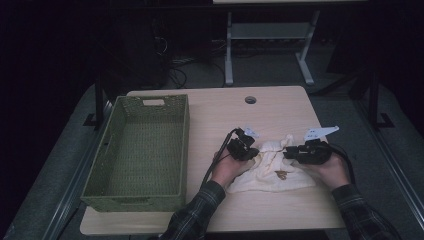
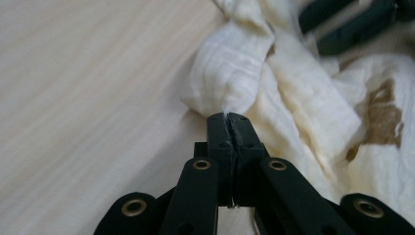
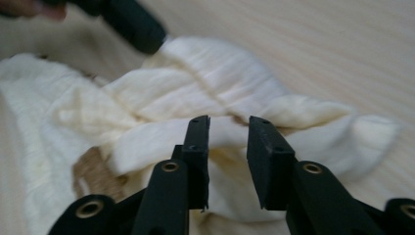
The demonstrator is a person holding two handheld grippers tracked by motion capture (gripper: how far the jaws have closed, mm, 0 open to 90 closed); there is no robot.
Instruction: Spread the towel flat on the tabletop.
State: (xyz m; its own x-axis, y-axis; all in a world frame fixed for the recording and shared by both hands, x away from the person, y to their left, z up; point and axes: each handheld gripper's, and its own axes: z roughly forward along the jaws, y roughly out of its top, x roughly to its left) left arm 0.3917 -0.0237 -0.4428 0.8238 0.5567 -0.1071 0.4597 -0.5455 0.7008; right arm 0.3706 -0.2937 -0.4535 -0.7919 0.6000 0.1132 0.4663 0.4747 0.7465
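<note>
While both my hands work at table centre:
Cloth: crumpled cream cotton cloth (image 1: 272,170) with a brown patch, at 3 o'clock of green woven basket (image 1: 137,150).
Left gripper (image 2: 228,117): jaws pinched on cloth's edge.
Right gripper (image 3: 229,128): jaws parted, astride a fold.

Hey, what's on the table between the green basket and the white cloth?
Bare tabletop, apart from the person's left hand and its hand-held gripper at the cream cloth; the high view shows this beside the green basket.
</note>
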